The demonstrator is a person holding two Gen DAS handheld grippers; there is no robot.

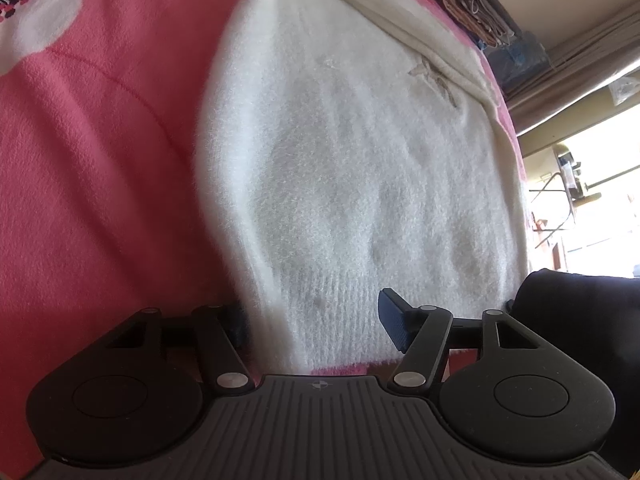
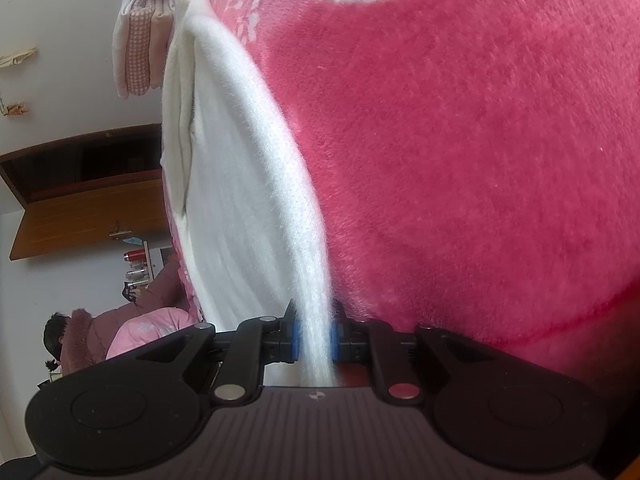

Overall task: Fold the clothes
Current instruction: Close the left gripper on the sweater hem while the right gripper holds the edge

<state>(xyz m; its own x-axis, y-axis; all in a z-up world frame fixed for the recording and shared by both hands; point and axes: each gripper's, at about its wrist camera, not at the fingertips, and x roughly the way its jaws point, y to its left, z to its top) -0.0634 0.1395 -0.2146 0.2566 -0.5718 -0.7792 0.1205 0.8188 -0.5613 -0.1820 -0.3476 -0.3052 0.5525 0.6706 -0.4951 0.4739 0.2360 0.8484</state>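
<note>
The right tool (image 2: 314, 338) pinches the hem edge of the white fuzzy sweater (image 1: 352, 168), likely to lift it for a fold. The left tool (image 1: 316, 320) stands wide, its fingers straddling the ribbed hem, pressing nothing. The sweater lies flat on a pink fleece blanket (image 1: 100, 160) over the bed. Folded cloths (image 2: 138, 36) sit beyond; a person (image 2: 84, 340) sits nearby.

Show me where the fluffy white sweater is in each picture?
Left wrist view: the white sweater fills the middle, its ribbed hem between the open fingers of the left gripper.
Right wrist view: it runs up left of centre, its edge pinched by the right gripper.
Shared landmark: the pink blanket beneath it.
</note>
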